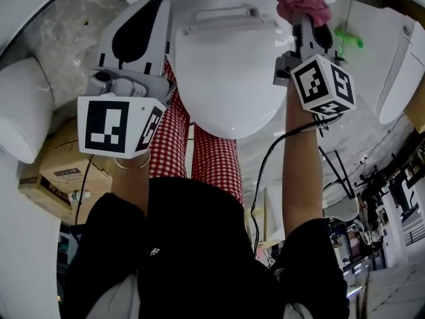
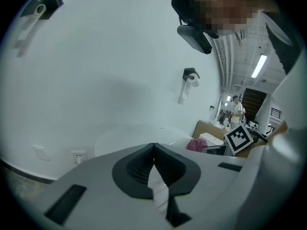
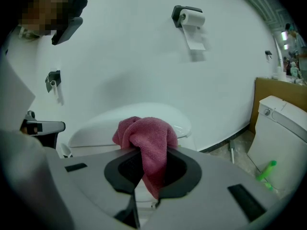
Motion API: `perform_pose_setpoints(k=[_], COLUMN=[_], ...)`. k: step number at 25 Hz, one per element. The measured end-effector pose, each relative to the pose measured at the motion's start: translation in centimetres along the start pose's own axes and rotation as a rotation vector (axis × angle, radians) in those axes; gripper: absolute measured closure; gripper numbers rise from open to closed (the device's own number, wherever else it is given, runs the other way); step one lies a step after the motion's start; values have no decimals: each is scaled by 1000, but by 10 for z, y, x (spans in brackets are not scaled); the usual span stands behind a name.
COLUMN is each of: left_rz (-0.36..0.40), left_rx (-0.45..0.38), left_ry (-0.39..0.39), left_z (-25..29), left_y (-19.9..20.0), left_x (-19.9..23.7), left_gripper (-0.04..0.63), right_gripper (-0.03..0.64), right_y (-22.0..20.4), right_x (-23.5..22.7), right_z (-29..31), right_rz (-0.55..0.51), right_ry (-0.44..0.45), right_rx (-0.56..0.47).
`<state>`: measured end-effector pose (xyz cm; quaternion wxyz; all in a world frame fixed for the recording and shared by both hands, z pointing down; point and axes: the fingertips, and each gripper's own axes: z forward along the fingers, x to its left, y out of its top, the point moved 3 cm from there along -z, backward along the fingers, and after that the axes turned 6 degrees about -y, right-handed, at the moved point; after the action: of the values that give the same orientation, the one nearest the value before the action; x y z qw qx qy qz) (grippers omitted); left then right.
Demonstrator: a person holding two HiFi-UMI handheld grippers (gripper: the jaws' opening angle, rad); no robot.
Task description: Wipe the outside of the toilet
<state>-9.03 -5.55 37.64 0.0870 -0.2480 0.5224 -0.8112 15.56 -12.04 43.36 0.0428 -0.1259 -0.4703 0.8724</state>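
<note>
Two-handed: clenched pink cloth (image 3: 146, 133) in right tongs (image 3: 148, 171) to wipe toilet (image 1: 226, 78) rear; held left tongs (image 2: 156, 169) shut w/ nothing inside, clear alongside.

White wall (image 3: 144, 56) w/ paper-roll holder (image 3: 188, 16); cardboard boxes (image 1: 63, 171) on floor (image 1: 63, 28); strip light (image 2: 259, 66), prob. overhead.

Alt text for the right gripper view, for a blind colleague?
The right gripper is shut on a pink cloth, before a white toilet with its lid down. A paper roll hangs on the white wall behind; a second toilet stands at right.
</note>
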Motion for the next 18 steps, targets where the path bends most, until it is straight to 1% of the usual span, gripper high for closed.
perform_pose_setpoints(k=[4,8,14,17,18], left_rz=[-8,-11,-17,-20,-22], left_rx=[12,13,9,13,13], left_ry=[2,3,15,19,21], left_z=[-3,-6,-11,-14,-15], left_y=[-6,-9,-11,-12,-13], left_x=[-5,-9,-8,-7,-6], left_gripper=[589,589,589,589,589], right_gripper=[543,545,544,545,544], right_y=[1,1,2,3,3], right_x=[-7,-22,-34,-38,-38], right_z=[-1,-3,-4,-4,-4], right_rz=[-9,41,-10,-16,-1], right_ry=[-11,-52,-96,-97,-91], right_rx=[-5,-16,-2,-1,-5])
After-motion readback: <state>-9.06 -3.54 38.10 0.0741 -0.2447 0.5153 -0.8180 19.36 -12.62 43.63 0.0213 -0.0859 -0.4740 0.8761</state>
